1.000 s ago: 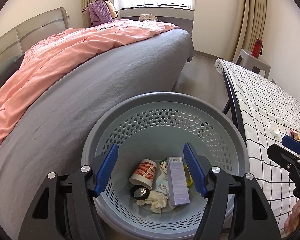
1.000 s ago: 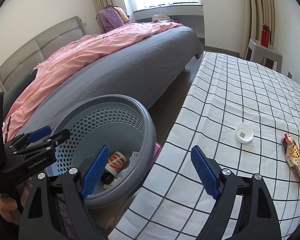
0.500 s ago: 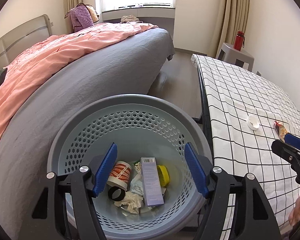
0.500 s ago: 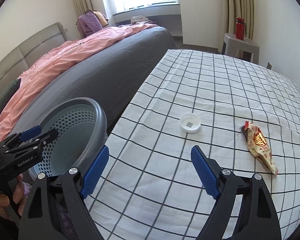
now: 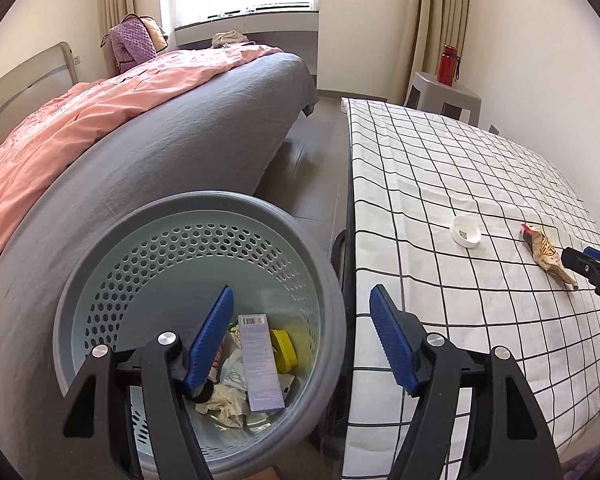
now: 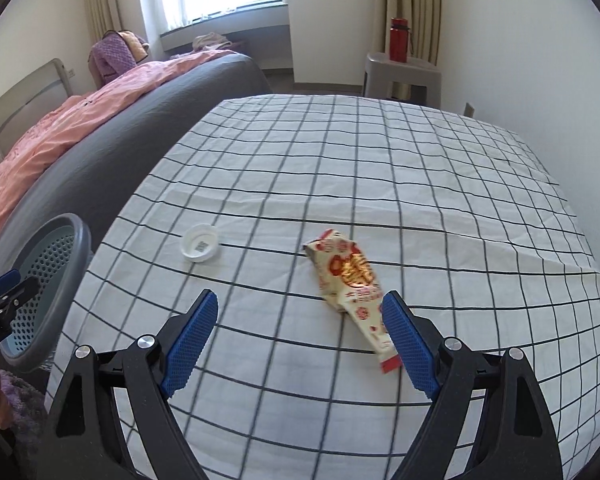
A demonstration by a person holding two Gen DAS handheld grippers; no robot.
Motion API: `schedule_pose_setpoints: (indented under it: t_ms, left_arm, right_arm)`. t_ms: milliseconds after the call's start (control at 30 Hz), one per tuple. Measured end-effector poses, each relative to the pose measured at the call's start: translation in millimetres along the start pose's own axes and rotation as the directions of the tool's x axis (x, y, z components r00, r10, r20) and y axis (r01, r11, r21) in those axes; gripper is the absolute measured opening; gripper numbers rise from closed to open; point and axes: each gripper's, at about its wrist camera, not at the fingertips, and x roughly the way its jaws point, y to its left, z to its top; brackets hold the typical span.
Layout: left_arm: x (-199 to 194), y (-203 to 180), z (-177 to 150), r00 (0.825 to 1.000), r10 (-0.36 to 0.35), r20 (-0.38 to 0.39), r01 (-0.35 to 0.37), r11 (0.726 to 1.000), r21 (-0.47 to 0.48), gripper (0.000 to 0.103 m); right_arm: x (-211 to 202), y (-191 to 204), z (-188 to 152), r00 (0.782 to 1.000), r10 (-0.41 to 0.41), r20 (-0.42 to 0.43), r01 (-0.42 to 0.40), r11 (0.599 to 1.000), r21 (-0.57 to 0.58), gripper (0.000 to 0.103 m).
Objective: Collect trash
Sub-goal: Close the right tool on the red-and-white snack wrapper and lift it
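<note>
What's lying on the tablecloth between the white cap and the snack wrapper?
Nothing: in the right wrist view, only bare checked tablecloth separates the white cap from the snack wrapper.

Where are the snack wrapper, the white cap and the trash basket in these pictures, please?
snack wrapper (image 6: 350, 274), right wrist view, on its printed middle.
white cap (image 6: 199, 242), right wrist view, on its inner face.
trash basket (image 5: 172, 258), left wrist view, on its perforated inner wall.
</note>
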Motion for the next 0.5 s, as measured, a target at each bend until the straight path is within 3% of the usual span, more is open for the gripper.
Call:
schedule_pose_setpoints:
  t_ms: [167, 333, 500]
  left_arm:
    - [4.5, -12.3, -0.9, 0.999, -0.026, -0.020, 0.026, 1.000, 0.014, 0.068]
    - [9.1, -22.5, -2.5, 0.998, -0.042, -0.039, 0.043, 0.999, 0.025, 0.068]
    - [14.4, -32.1, -3.8, 0.997, -0.047, -0.056, 0.049, 0.998, 0.042, 0.068]
  right_arm:
    - [26.2, -32.6, -0.3, 0.998, -0.027, -0.050, 0.029, 0.998, 0.047, 0.082]
    - [46.3, -35.4, 0.5, 0.995, -0.032, -0.095, 0.035, 0.999, 0.024, 0.079]
    - [61.2, -31.4, -1.4, 0.989, -0.032, -0.141, 0.032, 0.999, -0.007, 0.066]
